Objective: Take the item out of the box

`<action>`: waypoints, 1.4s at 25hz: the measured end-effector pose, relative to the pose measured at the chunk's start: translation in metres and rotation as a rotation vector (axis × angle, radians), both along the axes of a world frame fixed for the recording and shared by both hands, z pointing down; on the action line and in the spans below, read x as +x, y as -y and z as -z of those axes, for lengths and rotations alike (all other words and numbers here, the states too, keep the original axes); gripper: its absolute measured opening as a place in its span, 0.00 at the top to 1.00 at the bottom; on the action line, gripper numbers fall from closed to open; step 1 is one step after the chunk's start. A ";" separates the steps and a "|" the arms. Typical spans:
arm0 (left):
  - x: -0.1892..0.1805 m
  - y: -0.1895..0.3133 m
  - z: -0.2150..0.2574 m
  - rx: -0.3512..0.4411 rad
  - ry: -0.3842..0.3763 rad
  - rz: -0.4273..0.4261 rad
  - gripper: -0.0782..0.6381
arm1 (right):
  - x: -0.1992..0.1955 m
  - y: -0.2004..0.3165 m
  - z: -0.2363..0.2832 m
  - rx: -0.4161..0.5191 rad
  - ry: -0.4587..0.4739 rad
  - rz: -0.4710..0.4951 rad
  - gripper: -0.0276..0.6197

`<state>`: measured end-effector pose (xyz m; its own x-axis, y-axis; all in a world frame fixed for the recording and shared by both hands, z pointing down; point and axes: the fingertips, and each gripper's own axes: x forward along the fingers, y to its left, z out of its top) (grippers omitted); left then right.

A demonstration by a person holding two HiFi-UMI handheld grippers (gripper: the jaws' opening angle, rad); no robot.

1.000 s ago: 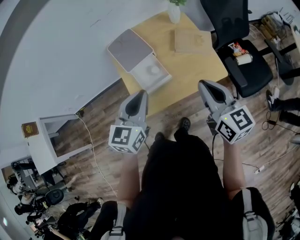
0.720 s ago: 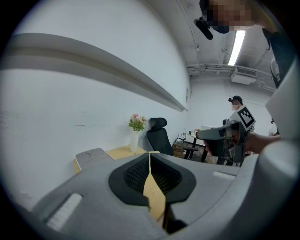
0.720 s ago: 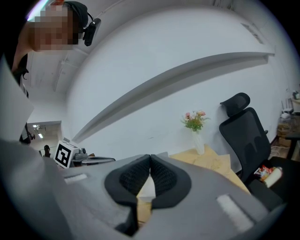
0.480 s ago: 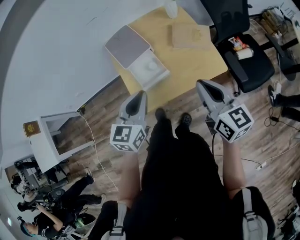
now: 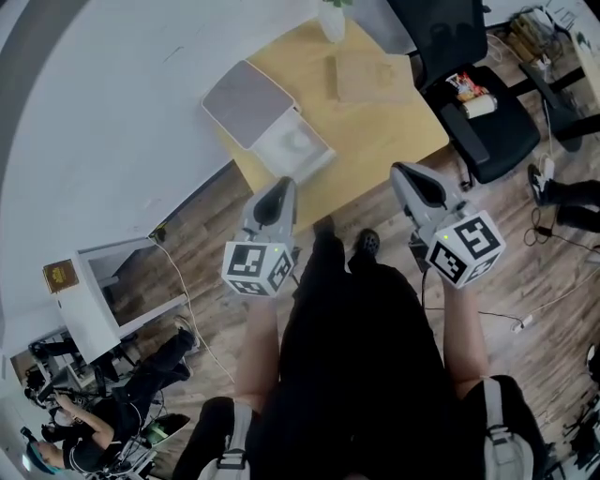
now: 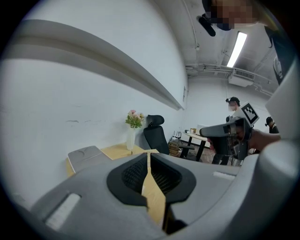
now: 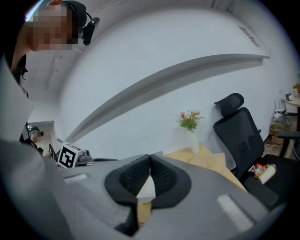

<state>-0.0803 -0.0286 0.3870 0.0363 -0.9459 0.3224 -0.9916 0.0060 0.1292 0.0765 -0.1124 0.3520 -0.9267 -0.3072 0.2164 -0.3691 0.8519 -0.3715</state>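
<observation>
An open box (image 5: 265, 155) lies at the left edge of the wooden table (image 5: 375, 141), its grey lid (image 5: 246, 97) folded back. A pale round item (image 5: 298, 141) sits in its white tray. My left gripper (image 5: 282, 185) is held above the floor just short of the table's near edge, below the box, shut and holding nothing. My right gripper (image 5: 410, 172) hovers at the table's near right corner, also shut and holding nothing. In the left gripper view the pads (image 6: 136, 173) meet, with the grey lid (image 6: 86, 153) beyond them. In the right gripper view the pads (image 7: 161, 174) touch.
A vase of flowers (image 5: 330, 21) and a flat tan board (image 5: 370, 77) are on the far side of the table. A black office chair (image 5: 473, 103) with packets on its seat stands at the right. A white cabinet (image 5: 103, 281) and people are at the lower left.
The table and box have drifted up and left in the head view. Both grippers stay shut at about the same height. People at the lower left have moved.
</observation>
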 end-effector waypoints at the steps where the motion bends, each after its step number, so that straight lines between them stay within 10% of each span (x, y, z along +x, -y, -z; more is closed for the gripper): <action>1: -0.002 0.003 0.000 0.001 -0.001 -0.009 0.87 | -0.002 0.001 0.001 0.002 -0.003 -0.006 0.95; 35: -0.095 0.069 -0.079 -0.099 -0.040 -0.304 0.87 | -0.106 0.006 -0.015 -0.004 -0.123 -0.191 0.95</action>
<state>-0.1756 -0.0979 0.4661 0.3268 -0.8538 0.4053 -0.9441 -0.2753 0.1814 -0.0296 -0.1180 0.3672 -0.8187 -0.4731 0.3255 -0.5659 0.7610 -0.3174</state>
